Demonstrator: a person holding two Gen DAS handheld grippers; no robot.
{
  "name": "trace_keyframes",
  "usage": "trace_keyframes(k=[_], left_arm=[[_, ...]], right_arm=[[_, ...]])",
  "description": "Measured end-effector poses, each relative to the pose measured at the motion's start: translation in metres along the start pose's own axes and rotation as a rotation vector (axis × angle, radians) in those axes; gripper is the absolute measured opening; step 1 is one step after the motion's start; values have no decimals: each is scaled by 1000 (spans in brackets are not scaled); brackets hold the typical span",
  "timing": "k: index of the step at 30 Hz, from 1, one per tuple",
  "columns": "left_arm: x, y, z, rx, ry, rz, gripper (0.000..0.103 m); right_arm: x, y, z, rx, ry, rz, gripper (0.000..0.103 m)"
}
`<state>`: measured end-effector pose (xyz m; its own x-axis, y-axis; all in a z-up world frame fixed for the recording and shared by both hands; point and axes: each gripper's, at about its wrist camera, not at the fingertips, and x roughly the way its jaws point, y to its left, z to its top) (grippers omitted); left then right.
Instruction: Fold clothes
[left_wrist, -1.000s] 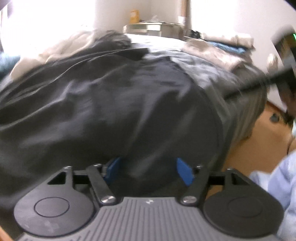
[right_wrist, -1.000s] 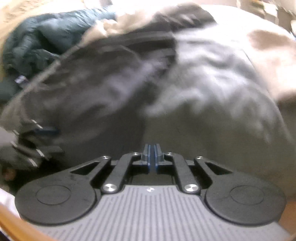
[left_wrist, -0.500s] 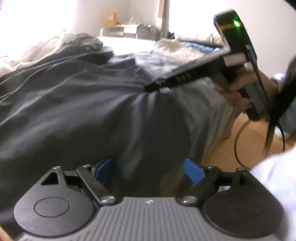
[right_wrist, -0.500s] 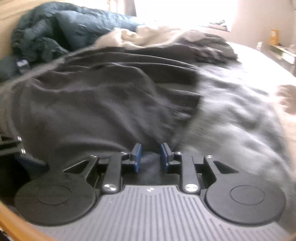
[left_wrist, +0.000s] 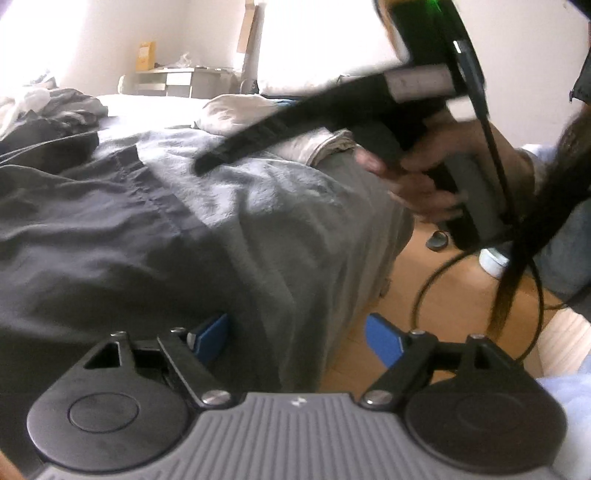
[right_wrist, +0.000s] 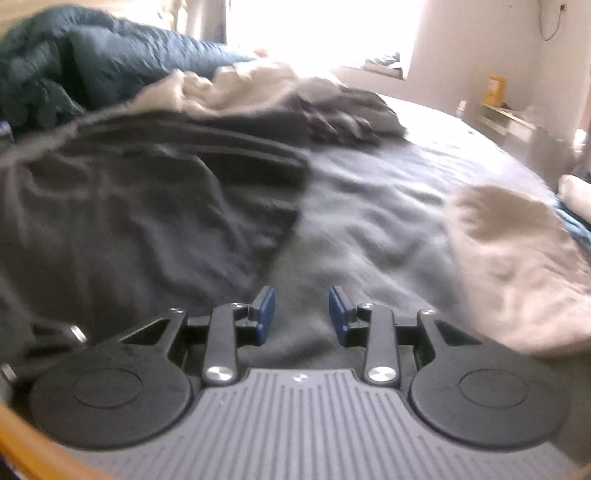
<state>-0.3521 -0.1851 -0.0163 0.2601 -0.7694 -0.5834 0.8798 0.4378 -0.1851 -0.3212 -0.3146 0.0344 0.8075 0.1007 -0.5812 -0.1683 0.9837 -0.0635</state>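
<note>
Right gripper (right_wrist: 302, 315) fingers parted, dark garment (right_wrist: 140, 221) released

The dark garment (left_wrist: 110, 221) is thin matt cloth with stitched seams; the grey blanket (left_wrist: 280, 199) below looks soft and fuzzy. The left gripper (left_wrist: 295, 338) has matt black plastic arms, blue pads, shiny metal screws, a ribbed grey body; the floor (left_wrist: 436, 295) is smooth wood.

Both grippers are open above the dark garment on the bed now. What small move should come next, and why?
Probably lower the left gripper onto the near edge of the dark garment and close on it. Its fingers stand wide with nothing gripped, where the cloth hangs over the bed's side. The right gripper has just been opening and holds nothing, so no edge is held for a fold yet.
</note>
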Motion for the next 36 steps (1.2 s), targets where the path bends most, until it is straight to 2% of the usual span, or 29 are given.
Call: trace_keyframes(k=[2, 4, 5, 7, 11, 15, 17, 18, 20, 21, 24, 27, 29, 32, 34, 36], left_arm=[[1, 1, 0, -52, 11, -62, 82], [0, 5, -1, -111, 24, -130, 71], [-3, 8, -3, -138, 27, -142, 65], [-18, 16, -7, -186, 20, -116, 63], [-76, 47, -2, -257, -35, 46, 58], [-131, 96, 22, -309, -64, 288, 54], [-140, 122, 37, -294, -60, 398, 51], [-141, 134, 45, -288, -56, 443, 47], [-135, 156, 60, -281, -41, 506, 40], [-130, 165, 67, -278, -37, 520, 40], [-110, 184, 80, -274, -35, 496, 40], [-86, 192, 83, -287, -32, 471, 41], [-70, 194, 76, -318, -33, 439, 42], [-39, 203, 64, -386, 26, 362, 43], [-33, 192, 58, -346, 17, 395, 43], [-32, 181, 57, -283, 39, 403, 44]], right_arm=[[5, 5, 10, 16, -23, 64, 32], [17, 17, 19, 8, -41, 125, 32], [23, 23, 23, -2, -48, 147, 32], [39, 31, 27, -40, -40, 157, 33], [64, 27, 19, -81, 36, 107, 33], [52, 6, 6, -61, 80, 73, 34], [43, -2, 5, -63, 116, 53, 37], [39, -5, 5, -69, 133, 42, 38], [36, -7, 8, -78, 139, 28, 39], [36, -9, 14, -79, 121, 25, 39], [42, -16, 37, -69, 57, 24, 41], [68, -34, 64, -1, -3, 36, 51], [95, -51, 81, 74, 6, 79, 53], [130, -69, 96, 200, 27, 124, 53], [144, -72, 103, 237, 22, 134, 53], [142, -58, 105, 153, -24, 178, 53]])
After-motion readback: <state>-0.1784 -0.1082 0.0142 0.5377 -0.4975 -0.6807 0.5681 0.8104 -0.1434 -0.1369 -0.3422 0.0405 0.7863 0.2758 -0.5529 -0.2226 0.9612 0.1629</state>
